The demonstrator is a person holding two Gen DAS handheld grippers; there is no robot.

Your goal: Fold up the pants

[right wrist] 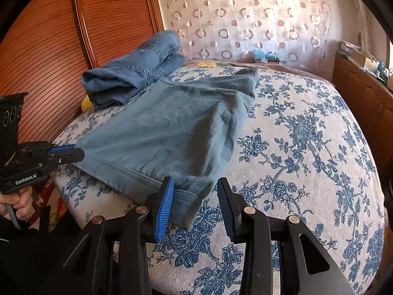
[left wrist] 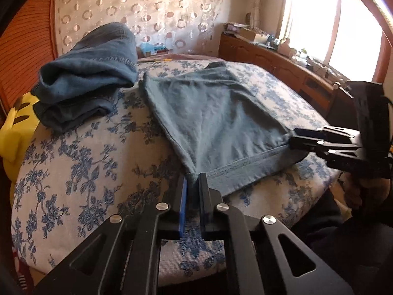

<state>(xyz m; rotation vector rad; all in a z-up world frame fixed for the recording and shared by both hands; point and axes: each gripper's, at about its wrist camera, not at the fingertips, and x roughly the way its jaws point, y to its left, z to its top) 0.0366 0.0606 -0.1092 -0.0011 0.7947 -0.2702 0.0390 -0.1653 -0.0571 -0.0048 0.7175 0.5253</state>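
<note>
Light blue pants [left wrist: 216, 113] lie spread on the floral bed cover [left wrist: 81, 162], also in the right wrist view [right wrist: 172, 127]. My left gripper [left wrist: 192, 179] is shut on the near left hem corner of the pants; it shows from the side in the right wrist view [right wrist: 73, 152]. My right gripper [right wrist: 195, 191] is open, its jaws standing around the near right hem corner, which lies between the blue pads without being pinched. In the left wrist view the right gripper [left wrist: 298, 139] sits at that hem corner.
A folded pile of darker blue jeans [left wrist: 88, 73] sits at the far left of the bed [right wrist: 132, 73]. A yellow object [left wrist: 17, 127] lies beside it. A wooden cabinet [left wrist: 282, 66] with clutter runs along the right under the window. A wooden headboard [right wrist: 49, 36] stands at left.
</note>
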